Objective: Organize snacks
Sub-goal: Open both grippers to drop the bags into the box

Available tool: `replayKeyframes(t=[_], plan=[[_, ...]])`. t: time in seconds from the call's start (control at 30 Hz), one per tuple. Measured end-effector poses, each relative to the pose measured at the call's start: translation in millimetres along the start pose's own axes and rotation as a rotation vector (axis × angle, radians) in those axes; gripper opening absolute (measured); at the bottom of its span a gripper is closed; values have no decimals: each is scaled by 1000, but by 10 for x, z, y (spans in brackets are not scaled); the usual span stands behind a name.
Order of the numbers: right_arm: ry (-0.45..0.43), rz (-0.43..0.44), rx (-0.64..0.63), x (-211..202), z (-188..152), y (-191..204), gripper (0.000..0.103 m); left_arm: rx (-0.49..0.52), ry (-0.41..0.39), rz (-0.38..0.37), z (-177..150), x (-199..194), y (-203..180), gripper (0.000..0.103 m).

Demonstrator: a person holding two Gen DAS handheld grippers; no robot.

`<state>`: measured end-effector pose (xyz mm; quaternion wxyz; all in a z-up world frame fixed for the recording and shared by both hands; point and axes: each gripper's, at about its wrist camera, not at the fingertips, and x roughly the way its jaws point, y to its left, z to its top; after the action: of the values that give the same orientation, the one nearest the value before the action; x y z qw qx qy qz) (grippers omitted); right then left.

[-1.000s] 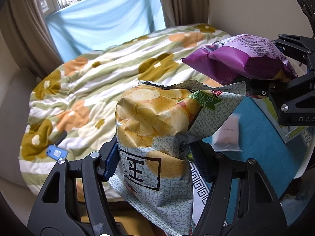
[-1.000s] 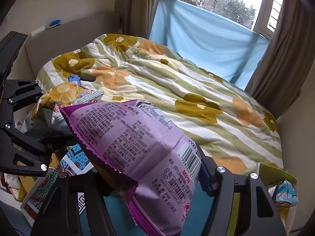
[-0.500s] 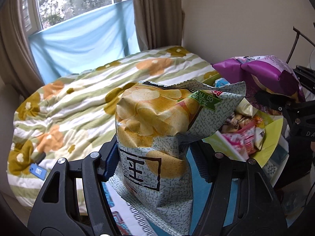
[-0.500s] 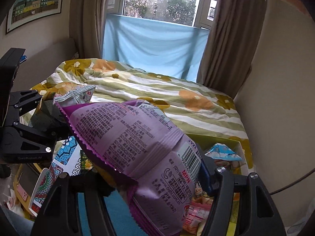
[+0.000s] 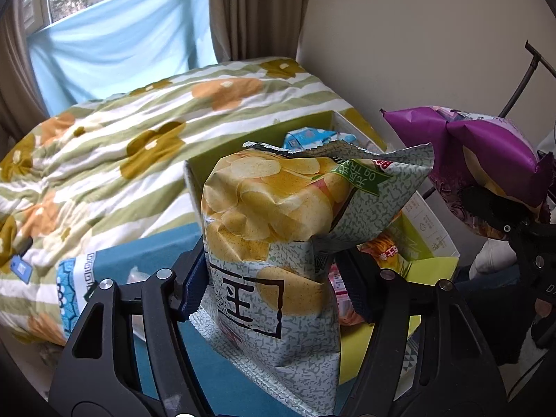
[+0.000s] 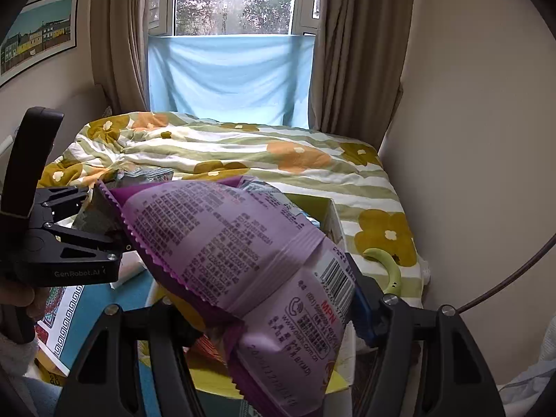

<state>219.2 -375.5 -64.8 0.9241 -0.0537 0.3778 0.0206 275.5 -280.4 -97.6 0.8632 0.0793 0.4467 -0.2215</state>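
The left gripper point(image 5: 274, 295) has the grey-green chip bag point(image 5: 278, 229) between its blue pads, clamped low on the pack. Its jaws are easing apart a little, though the pads are pressed into the bag's sides. The bag stands upright in the grip, its long axis running up and away from the fingers, with the crimped top edge highest and folded over toward the right; the chip picture faces the camera.

The right gripper point(image 6: 264, 316) pinches the purple snack bag point(image 6: 243, 260) near one end. That bag lies tilted, its long axis slanting from the lower right up to the upper left, its printed back and barcode facing the camera and its zigzag seam along the left edge. In the left wrist view the same purple bag point(image 5: 486, 160) hangs puffed out just to the right of the chip bag, apart from it.

Below and just beyond both bags sits an open yellow-green box point(image 5: 222, 153) with other snack packs point(image 5: 309, 137) inside. It rests on a teal cloth point(image 5: 149, 250) at the edge of the flowered quilt point(image 5: 104, 146).
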Motion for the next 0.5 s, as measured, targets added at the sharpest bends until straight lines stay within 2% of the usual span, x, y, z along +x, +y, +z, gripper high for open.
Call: replayKeyframes(t=[0.07,0.1,0.13,0.17,0.33,0.5], plan=[[13,15,5,66,-43,-148,62,-8,19,1,-31,119,-135,69],[20,24,7,101,-55,-208,62,-6,36,8,-47,182,-202,81],[23,32,9,121,-69,-266,62,-1,53,23,-71,232,-234,98],[25,41,10,132,-81,-315,62,0,53,41,-91,247,-271,103],[15,83,8,155,-106,-486,62,-15,21,68,-205,108,-343,103],[6,127,9,182,-169,-547,62,-81,11,83,-390,-84,-179,103]])
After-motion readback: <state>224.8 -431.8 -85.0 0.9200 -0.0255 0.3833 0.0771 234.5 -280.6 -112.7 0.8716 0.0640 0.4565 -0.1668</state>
